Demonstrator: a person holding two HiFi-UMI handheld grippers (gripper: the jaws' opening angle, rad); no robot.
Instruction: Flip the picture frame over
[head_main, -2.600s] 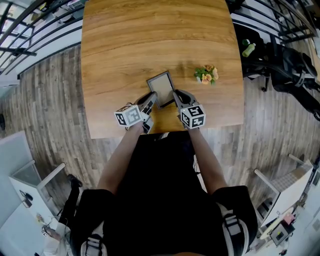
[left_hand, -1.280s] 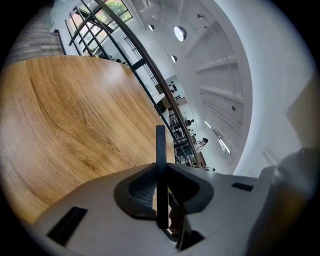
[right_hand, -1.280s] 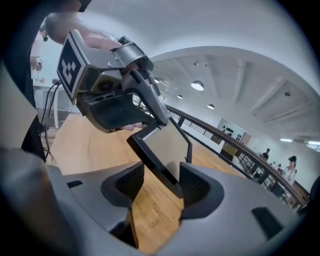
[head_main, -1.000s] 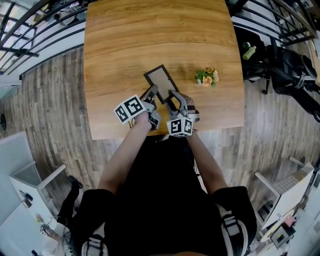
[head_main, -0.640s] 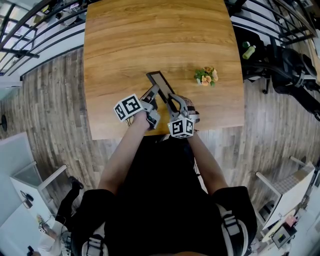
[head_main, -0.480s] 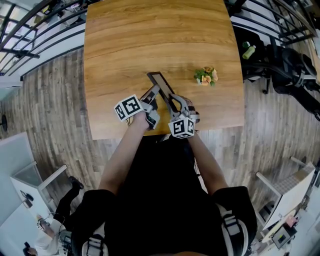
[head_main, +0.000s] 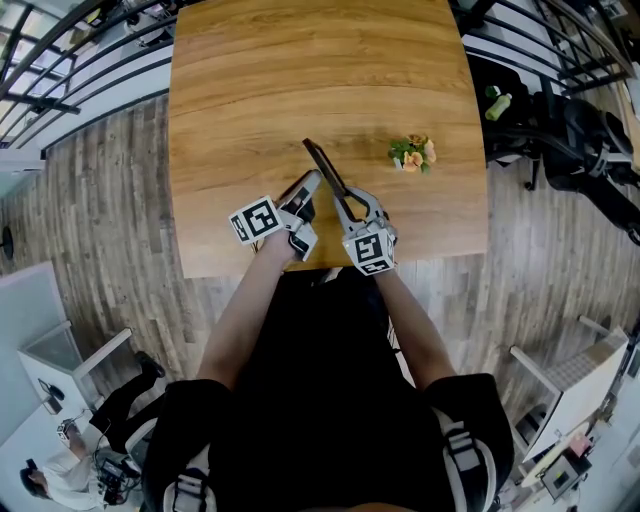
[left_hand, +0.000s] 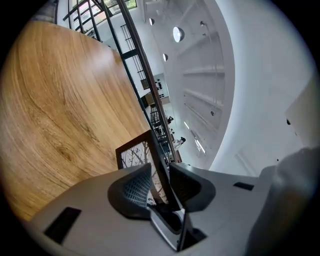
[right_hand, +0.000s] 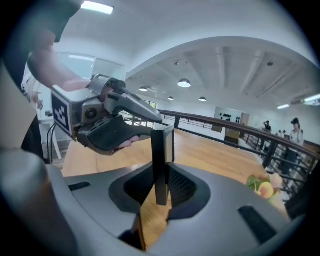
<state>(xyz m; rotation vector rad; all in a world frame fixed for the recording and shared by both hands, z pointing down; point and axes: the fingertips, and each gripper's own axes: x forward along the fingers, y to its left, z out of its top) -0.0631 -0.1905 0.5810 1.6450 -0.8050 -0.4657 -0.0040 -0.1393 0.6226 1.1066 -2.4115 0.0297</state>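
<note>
Dark picture frame (head_main: 322, 165): on edge over wooden table (head_main: 300, 70), between both grippers. Jaws of right gripper (head_main: 345, 200) just closing, clamped on frame's edge. Jaws of left gripper (head_main: 308, 186) just opening, frame loose between.

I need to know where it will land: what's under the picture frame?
Only bare wooden table shows beneath the picture frame, held on edge. Its near lower corner is covered by the right gripper, whose jaws have just closed on it, so contact with the wood can't be seen.

Black top; grey left tool (head_main: 313, 179), right tool (head_main: 342, 197); black-white marker cubes (head_main: 255, 220).
</note>
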